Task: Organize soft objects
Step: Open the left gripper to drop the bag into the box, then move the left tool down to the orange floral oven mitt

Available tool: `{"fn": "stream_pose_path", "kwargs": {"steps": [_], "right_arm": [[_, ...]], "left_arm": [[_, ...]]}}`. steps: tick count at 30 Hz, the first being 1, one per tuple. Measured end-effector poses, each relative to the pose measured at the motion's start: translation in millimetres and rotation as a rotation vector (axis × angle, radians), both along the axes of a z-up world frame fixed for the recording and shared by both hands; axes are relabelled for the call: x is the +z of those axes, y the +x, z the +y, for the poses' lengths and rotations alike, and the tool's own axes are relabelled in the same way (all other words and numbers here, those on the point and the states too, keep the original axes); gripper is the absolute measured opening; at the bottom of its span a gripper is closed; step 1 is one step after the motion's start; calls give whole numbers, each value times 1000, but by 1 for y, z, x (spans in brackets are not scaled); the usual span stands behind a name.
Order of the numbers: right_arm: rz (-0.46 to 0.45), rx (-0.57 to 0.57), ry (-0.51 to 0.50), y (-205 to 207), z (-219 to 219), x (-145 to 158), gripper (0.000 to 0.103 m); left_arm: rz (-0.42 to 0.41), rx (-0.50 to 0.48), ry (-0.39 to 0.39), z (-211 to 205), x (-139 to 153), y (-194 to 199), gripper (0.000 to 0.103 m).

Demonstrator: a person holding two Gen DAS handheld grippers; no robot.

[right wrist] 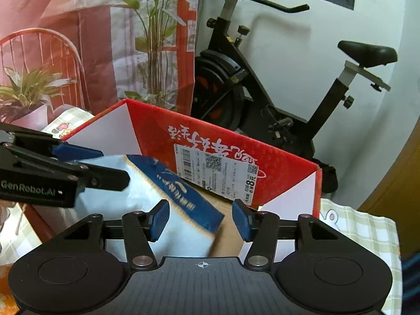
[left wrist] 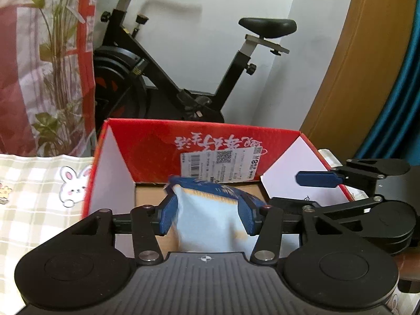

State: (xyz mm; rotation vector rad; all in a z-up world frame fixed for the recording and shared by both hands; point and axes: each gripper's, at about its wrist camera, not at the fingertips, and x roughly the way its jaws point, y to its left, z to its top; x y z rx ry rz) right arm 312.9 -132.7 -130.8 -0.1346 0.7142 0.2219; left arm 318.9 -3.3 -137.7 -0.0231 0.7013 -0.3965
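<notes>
The left gripper [left wrist: 208, 215] stands part open, its blue pads flanking a soft blue-and-white packet [left wrist: 210, 218]; whether they touch it cannot be told, though no squeeze shows. The right gripper [right wrist: 200, 219] is also part open: the packet's [right wrist: 168, 199] corner lies between its jaws, clear of the right pad, so neither appears to grip. The packet sits tilted and blurred over the brown floor of the open red cardboard box [left wrist: 157, 147], apparently dropping in. That placement looks nearly done; no other soft items are visible. Beyond the box stand an exercise bike [left wrist: 189, 84] and a potted plant [right wrist: 155, 39].
</notes>
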Motion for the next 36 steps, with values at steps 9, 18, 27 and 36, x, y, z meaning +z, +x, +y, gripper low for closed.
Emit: {"fn": "stream_pose_path", "kwargs": {"steps": [9, 18, 27, 36], "right_arm": [[-39, -31, 3, -30, -9, 18, 55], [-89, -67, 48, -77, -21, 30, 56], [-136, -74, 96, -133, -23, 31, 56], [-167, -101, 158, -185, -24, 17, 64]], "left_arm": [[-58, 25, 11, 18, 23, -30, 54], [-75, 49, 27, 36, 35, -75, 54], [-93, 53, 38, 47, 34, -129, 54], [-91, 71, 26, 51, 21, -171, 54]]}}
